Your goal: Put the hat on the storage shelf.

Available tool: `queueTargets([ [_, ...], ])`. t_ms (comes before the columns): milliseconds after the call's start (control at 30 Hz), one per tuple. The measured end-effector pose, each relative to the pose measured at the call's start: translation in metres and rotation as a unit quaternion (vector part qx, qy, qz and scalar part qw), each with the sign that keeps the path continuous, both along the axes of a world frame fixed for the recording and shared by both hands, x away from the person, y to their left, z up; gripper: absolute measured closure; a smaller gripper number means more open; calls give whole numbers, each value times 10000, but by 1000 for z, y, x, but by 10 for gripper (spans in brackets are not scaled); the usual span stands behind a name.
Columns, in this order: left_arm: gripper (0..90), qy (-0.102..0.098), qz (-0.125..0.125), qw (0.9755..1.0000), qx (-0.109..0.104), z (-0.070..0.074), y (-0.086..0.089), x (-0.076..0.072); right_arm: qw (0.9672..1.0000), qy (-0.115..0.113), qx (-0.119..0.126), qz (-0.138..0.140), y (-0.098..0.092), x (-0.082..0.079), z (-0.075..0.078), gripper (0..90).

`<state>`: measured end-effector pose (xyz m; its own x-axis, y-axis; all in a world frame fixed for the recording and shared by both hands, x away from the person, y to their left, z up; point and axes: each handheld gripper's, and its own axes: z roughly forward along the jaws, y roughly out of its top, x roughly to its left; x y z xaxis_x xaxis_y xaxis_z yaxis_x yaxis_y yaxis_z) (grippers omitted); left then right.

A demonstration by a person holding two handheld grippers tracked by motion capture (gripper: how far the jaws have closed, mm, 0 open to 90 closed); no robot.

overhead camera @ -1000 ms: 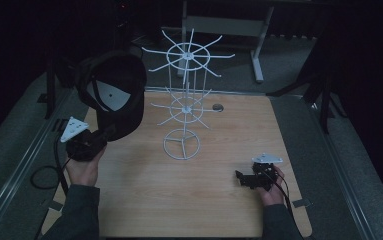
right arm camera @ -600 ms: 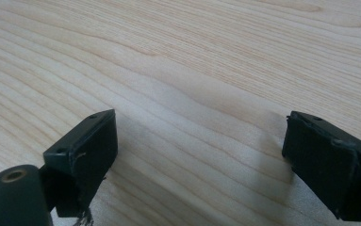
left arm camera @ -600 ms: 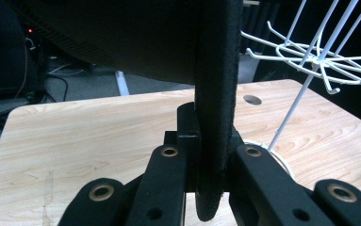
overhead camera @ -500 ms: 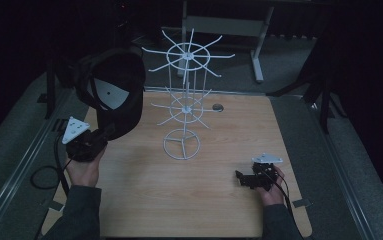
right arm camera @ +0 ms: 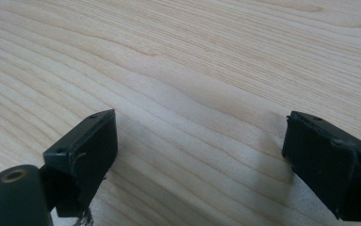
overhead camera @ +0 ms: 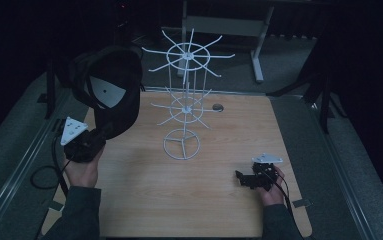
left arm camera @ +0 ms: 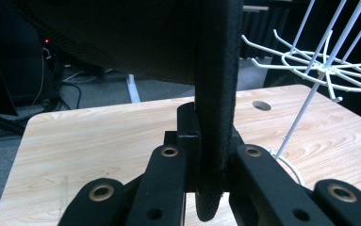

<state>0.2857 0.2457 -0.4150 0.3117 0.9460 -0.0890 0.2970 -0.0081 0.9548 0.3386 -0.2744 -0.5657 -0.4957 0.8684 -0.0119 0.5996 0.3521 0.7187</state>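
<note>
Black fabric fills the grip of the left gripper: its jaws are clamped tight on the brim edge of a black cap, which the left gripper view shows as a dark band standing upright between the two pads. The cap is held up in the air over the far-left corner of the desk, crown uppermost, its white inner label turned toward the person.

What the coming move turns on, as I judge it, is the gap between cap and the white wire hat rack. The rack stands upright near the middle of the desk, towards its far edge, and its spokes fan out level at two heights. The cap lies to the left of the rack, close to the upper ring's nearest spokes but apart from them, so the carry would run rightward across the desk. The left hand is much the nearer; the right gripper rests well apart by the near-right corner, jaws spread wide over bare wood with nothing between them.

Against the earlier frames, the cap sits a touch higher and slightly further left, the left hand barely shifted; the right hand and the rack have not moved
</note>
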Motion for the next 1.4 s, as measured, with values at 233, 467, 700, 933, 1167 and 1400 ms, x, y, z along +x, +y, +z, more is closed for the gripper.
queueTargets([
  [233,867,-36,27,10000,33,1,-2,-1,10000,2,3,0,0,0,0,108],
  [467,867,-97,53,9999,72,3,-3,-3,10000,1,3,2,0,0,0,108],
  [700,868,-138,58,9998,123,5,-6,-3,10000,2,2,9,0,0,0,108],
  [933,868,-178,59,9997,163,6,-8,-4,10000,2,2,12,0,0,0,108],
  [1167,867,-235,83,9995,194,6,-9,-5,10000,1,3,11,0,0,0,108],
  [1400,868,-303,69,9991,302,6,-13,-6,10000,1,5,7,0,0,0,108],
])
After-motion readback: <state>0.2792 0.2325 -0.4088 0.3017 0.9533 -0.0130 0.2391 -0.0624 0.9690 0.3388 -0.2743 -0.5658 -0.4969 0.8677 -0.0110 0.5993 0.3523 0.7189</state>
